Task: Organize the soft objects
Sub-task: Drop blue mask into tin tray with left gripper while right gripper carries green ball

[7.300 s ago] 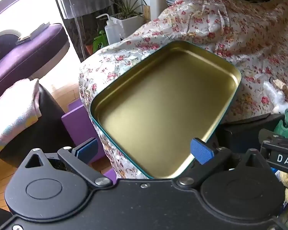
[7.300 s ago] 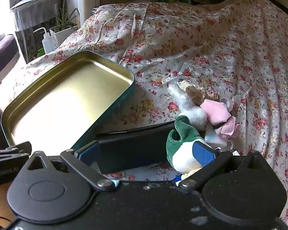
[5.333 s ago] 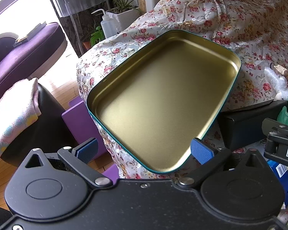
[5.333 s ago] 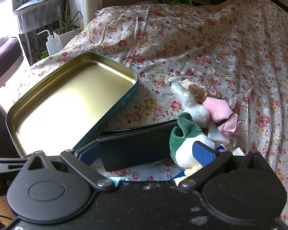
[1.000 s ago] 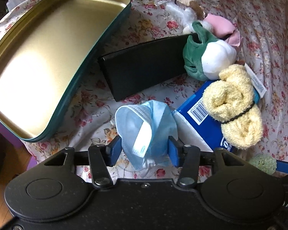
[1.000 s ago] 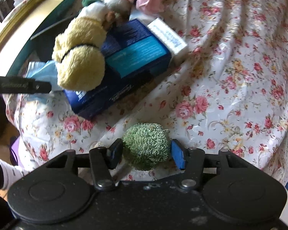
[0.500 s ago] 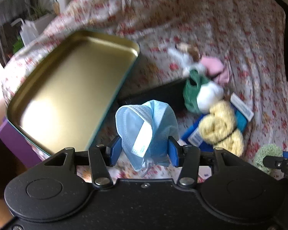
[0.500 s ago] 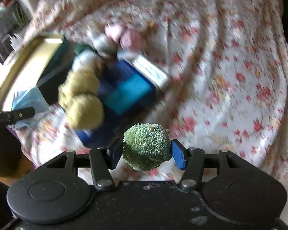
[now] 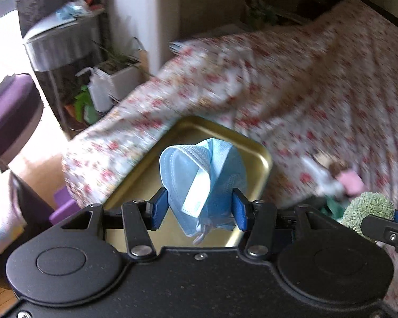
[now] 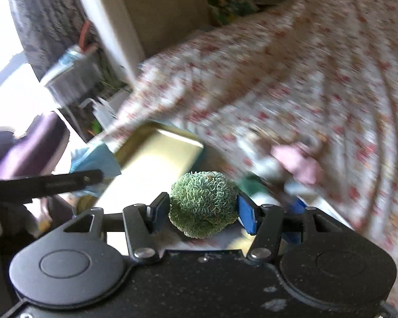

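Observation:
My left gripper (image 9: 200, 208) is shut on a crumpled light-blue face mask (image 9: 203, 176) and holds it in the air over the near end of the gold tin tray (image 9: 254, 153). My right gripper (image 10: 203, 213) is shut on a fuzzy green ball (image 10: 203, 205). That ball (image 9: 368, 210) also shows at the right edge of the left wrist view. In the right wrist view the gold tin tray (image 10: 156, 159) lies just beyond the ball, with the face mask (image 10: 95, 161) hanging at its left. Both views are blurred.
The tray rests on a bed with a floral cover (image 9: 318, 92). A pink and white soft toy (image 9: 350, 180) lies right of the tray. Beside the bed stand a purple seat (image 9: 10, 111), a white squeeze bottle (image 9: 99, 90), a plant pot and a grey side table (image 9: 63, 42).
Both grippers have risen off the bed and tilted up, each carrying its object. The views swung left from the pile of toys and the blue box to the tray.

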The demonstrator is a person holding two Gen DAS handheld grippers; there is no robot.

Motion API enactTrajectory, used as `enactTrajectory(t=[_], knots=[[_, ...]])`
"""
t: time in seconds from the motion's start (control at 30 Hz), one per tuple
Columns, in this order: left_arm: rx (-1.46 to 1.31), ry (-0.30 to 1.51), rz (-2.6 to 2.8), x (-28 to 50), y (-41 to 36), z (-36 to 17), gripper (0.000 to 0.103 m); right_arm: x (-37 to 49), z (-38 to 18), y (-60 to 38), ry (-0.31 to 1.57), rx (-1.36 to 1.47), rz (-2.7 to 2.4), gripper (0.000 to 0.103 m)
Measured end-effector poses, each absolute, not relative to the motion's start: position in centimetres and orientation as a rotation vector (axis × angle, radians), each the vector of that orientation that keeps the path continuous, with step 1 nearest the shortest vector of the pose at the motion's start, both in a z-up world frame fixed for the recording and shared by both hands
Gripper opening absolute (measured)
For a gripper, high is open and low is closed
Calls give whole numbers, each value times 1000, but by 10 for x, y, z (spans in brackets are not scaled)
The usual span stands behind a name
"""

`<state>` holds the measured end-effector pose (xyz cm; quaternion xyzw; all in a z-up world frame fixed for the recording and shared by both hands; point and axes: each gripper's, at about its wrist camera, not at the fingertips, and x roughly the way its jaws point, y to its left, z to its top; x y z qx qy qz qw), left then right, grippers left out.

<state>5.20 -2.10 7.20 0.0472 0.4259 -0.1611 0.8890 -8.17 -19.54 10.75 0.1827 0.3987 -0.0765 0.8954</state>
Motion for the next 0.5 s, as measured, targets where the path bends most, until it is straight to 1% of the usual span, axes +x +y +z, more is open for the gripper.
enactTrajectory(t=[0.1, 0.27, 0.4, 0.5], knots=[[80, 891, -291, 65, -9, 67, 49, -51, 116, -179, 808, 350, -152, 55], [62, 1003, -270, 84, 3, 47, 49, -6, 122, -165, 795, 339, -120, 56], [114, 1033, -252, 85, -2, 36, 49, 17, 112, -159, 794, 366, -93, 56], [126, 1069, -255, 84, -3, 27, 49, 26, 93, -159, 806, 390, -76, 57]])
